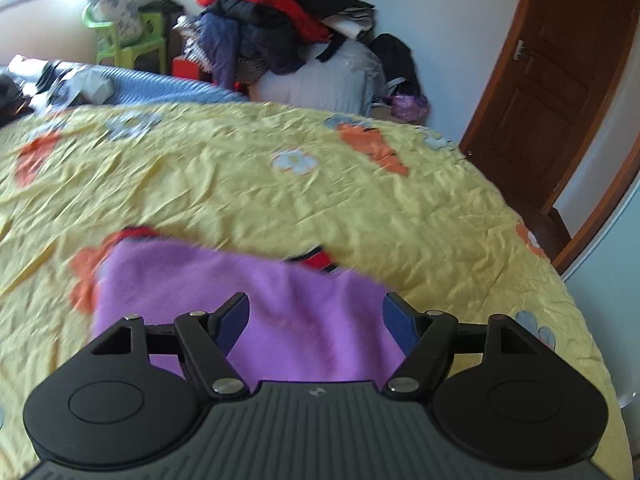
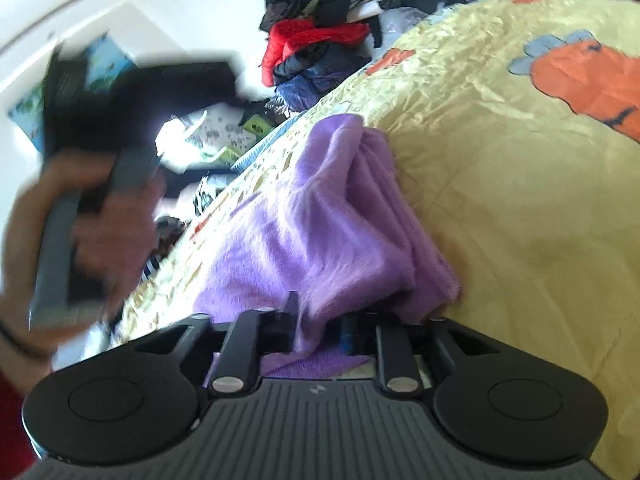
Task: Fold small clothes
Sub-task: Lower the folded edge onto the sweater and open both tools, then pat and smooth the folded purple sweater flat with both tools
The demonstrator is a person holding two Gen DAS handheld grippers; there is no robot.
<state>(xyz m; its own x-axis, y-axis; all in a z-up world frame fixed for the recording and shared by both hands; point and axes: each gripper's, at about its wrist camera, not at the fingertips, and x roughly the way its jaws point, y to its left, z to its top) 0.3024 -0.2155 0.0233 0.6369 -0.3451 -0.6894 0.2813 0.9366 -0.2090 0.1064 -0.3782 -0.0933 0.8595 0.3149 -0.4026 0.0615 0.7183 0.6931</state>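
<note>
**Purple fleece on the yellow bed**

Left wrist view: the left gripper [image 1: 316, 316] stands wide open, empty, above the soft purple fleece garment [image 1: 280, 304] at lower centre on the yellow floral bedspread [image 1: 360, 200].

Right wrist view: the right gripper [image 2: 320, 320] is partly open, a bunched fold of the fleece [image 2: 320, 232] between its jaws; whether it is pinched is unclear.

Purple garment [image 2: 320, 216] fuzzy fleece; yellow bedspread [image 1: 360, 184] crinkled smooth cloth.

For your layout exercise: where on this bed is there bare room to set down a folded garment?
The yellow flower-print bedspread lies bare from the purple fleece garment to its far edge, and right toward the brown wooden door. Crowded: the far left corner, and the clothes pile behind the bed.
</note>
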